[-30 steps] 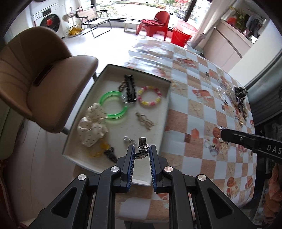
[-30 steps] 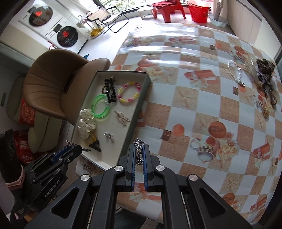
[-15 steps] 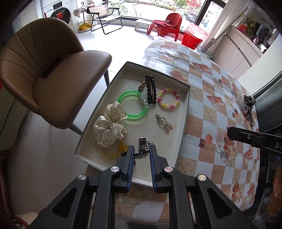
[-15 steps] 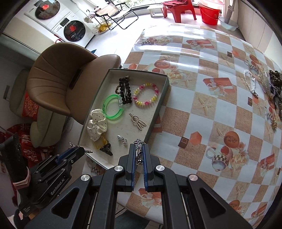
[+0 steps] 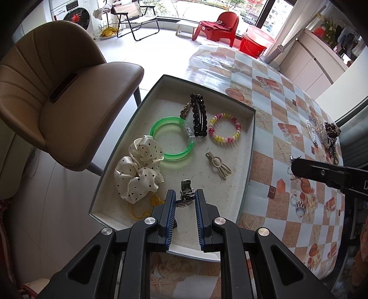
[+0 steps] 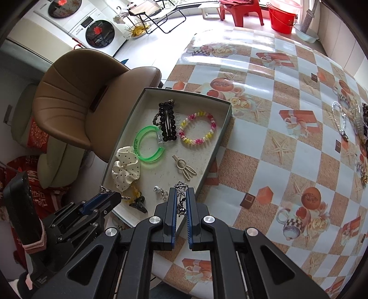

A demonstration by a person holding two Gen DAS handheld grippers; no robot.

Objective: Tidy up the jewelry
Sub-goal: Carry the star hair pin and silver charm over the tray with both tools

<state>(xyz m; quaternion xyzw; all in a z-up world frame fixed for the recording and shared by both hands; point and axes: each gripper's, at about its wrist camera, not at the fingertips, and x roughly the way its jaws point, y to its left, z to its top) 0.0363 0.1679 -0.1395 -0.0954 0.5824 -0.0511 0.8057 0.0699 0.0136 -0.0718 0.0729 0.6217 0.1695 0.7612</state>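
Each black gripper (image 5: 185, 197) has 2 blue-padded fingers (image 6: 172, 207) and silver screws.

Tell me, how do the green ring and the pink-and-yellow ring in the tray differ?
The green bangle is smooth, clear plastic; the coil bracelet is a twisted pink, yellow and white spiral. The green bangle is larger and touches the black hair clip; the coil bracelet lies apart. Both lie flat in the tray.

Domestic premises, living and dining area of a home. Evidence: a table (image 6: 287, 96) with a patterned oilcloth, a padded chair (image 5: 53, 96), stacked washing machines (image 6: 92, 25), a red plastic chair (image 5: 220, 25) and a red bucket (image 6: 283, 13) by large windows.
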